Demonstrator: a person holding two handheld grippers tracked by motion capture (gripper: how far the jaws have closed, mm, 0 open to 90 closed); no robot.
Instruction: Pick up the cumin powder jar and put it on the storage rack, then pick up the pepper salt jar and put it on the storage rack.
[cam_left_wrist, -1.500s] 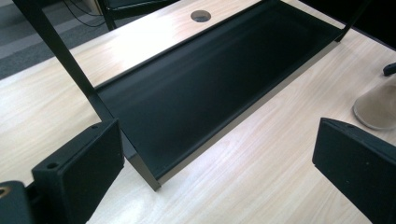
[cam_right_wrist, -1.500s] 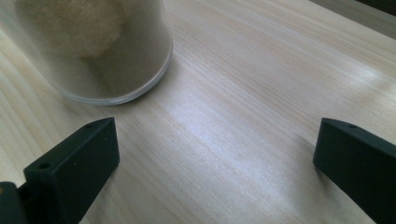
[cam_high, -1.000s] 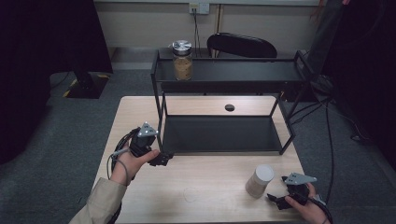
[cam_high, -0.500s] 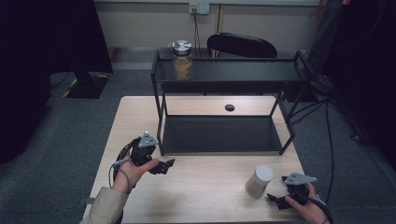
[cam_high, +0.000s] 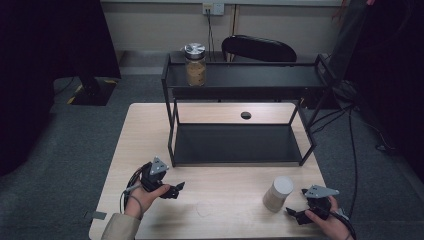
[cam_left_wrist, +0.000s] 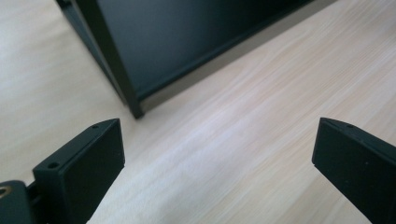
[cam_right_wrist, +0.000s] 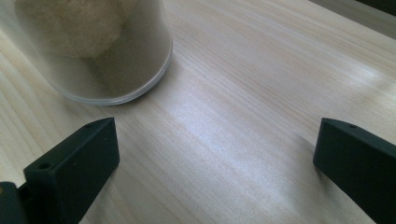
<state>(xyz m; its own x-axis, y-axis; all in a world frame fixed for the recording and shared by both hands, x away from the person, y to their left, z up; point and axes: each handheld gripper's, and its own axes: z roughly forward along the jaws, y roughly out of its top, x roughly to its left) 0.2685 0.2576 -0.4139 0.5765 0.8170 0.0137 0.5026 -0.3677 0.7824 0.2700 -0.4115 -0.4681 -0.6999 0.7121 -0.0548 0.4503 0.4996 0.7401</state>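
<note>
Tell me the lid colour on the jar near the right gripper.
White or off-white lid on the jar by the right gripper; the high view shows it best.

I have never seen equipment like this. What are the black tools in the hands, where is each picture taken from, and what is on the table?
A person holds a hand tool in each hand. Each tool has two black fingers that can pinch things. One picture looks down from above the table; there you see the left gripper and the right gripper. The other two pictures come from small cameras that ride on the tools. On the table stands a black metal shelf, with a jar on its top level. A second jar, pale and without a lid, stands beside the right gripper. Both tools have their fingers open and hold nothing.
</note>
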